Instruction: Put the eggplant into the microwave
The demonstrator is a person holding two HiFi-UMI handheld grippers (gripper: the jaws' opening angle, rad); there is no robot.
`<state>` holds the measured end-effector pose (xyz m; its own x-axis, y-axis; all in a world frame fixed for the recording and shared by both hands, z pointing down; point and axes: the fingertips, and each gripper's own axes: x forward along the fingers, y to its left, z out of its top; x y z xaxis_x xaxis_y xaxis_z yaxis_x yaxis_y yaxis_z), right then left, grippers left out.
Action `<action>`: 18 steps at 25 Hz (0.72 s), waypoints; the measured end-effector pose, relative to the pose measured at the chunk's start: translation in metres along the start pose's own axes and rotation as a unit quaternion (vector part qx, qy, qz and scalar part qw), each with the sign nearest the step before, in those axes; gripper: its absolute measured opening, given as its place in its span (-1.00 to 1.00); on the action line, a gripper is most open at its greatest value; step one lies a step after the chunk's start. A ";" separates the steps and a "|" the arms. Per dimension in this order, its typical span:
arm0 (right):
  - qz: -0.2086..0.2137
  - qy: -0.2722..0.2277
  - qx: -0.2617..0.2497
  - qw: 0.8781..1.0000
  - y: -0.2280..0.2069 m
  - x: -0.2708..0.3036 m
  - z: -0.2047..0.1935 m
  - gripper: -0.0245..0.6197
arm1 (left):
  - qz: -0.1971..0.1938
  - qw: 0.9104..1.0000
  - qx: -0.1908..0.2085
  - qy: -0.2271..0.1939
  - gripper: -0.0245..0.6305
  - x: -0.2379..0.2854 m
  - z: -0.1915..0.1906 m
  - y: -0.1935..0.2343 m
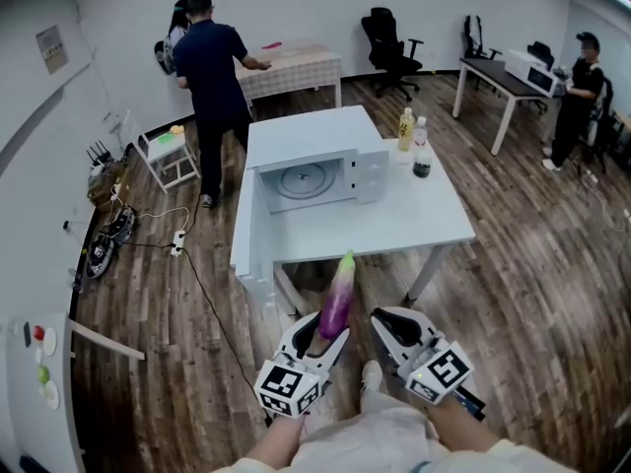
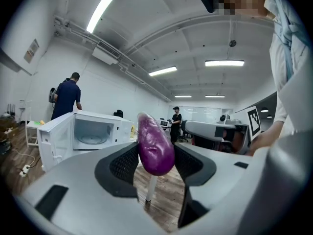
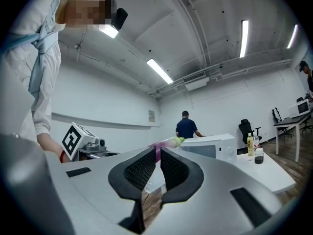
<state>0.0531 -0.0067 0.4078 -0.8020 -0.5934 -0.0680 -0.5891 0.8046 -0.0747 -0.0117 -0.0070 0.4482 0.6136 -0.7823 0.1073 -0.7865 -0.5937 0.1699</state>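
A purple eggplant [image 1: 336, 299] with a green stem end sticks out forward from my left gripper [image 1: 323, 335], whose pads are shut on its thick end [image 2: 155, 146]. It hangs over the floor just short of the white table [image 1: 414, 215]. On that table stands the white microwave [image 1: 311, 166], its door [image 1: 246, 235] swung wide to the left and its turntable showing. In the left gripper view the microwave [image 2: 93, 131] lies ahead to the left. My right gripper [image 1: 386, 320] is beside the left one, shut with nothing between its pads [image 3: 146, 169].
Two bottles [image 1: 414, 141] stand on the table right of the microwave. A person in a dark shirt [image 1: 212, 77] stands at a far table. Another person [image 1: 577, 97] is at the right. A cable and power strip [image 1: 177, 239] lie on the floor at left.
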 end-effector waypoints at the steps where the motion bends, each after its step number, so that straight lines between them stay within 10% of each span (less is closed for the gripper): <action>1: 0.003 0.001 -0.002 1.000 -0.009 0.007 0.000 -0.81 | 0.005 1.000 -0.004 0.002 -0.25 0.008 0.001 0.008; 18: 0.079 0.008 -0.008 0.997 -0.127 0.097 0.005 -0.81 | 0.107 0.993 -0.043 0.002 -0.25 0.115 0.012 0.126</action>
<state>0.0506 -0.1663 0.4059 -0.8862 -0.4592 -0.0607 -0.4570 0.8882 -0.0478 -0.0412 -0.1738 0.4701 0.4340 -0.8876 0.1545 -0.8902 -0.3961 0.2253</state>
